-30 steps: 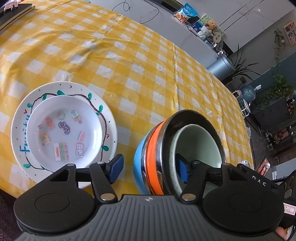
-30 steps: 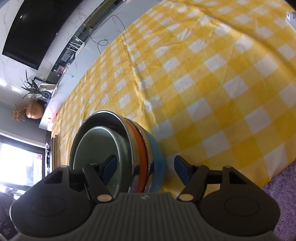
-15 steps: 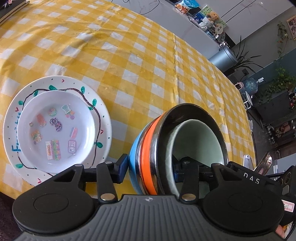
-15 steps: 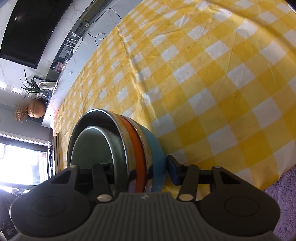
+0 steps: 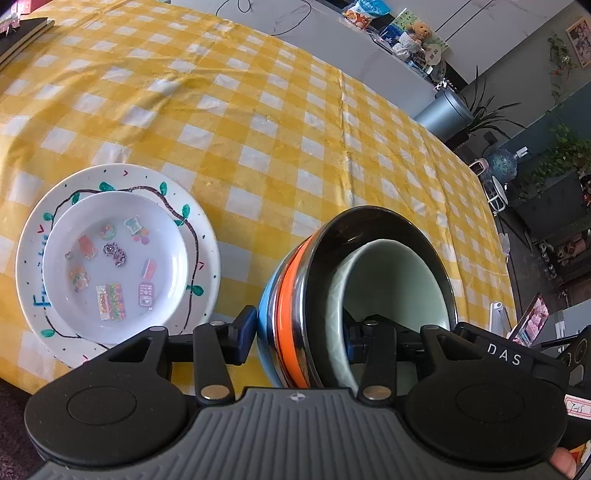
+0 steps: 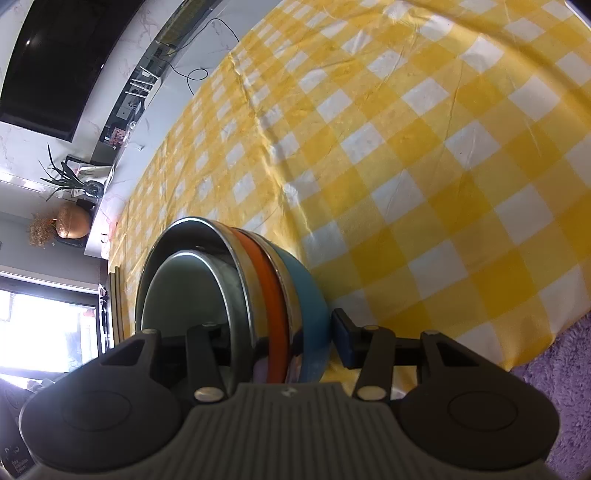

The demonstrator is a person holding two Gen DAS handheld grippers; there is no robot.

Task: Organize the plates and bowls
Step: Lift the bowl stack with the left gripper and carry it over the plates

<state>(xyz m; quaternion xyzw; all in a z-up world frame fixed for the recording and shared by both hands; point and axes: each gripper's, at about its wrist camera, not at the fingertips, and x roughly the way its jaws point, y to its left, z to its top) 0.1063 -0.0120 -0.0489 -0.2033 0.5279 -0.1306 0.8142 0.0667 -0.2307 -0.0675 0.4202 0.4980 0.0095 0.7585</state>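
A nested stack of bowls (image 5: pixel 295 302), blue outermost, then orange, steel and pale green inside, sits between both grippers near the table's front edge. My left gripper (image 5: pixel 299 338) is shut on the stack's rim, one finger outside the blue bowl, one inside the green bowl. My right gripper (image 6: pixel 280 339) is shut on the opposite rim of the same stack (image 6: pixel 273 291). A small white plate with stickers (image 5: pixel 114 266) lies on a larger painted plate (image 5: pixel 199 236) to the left.
The yellow checked tablecloth (image 5: pixel 258 122) covers the table. Its front edge (image 6: pixel 517 354) drops to a purple rug (image 6: pixel 554 406). Dark books (image 5: pixel 22 33) lie at the far left corner. A sideboard with clutter (image 5: pixel 399 29) stands beyond the table.
Both grippers closed from open onto the bowl stack's rim. The stack has tilted a little and sits slightly higher in both views.
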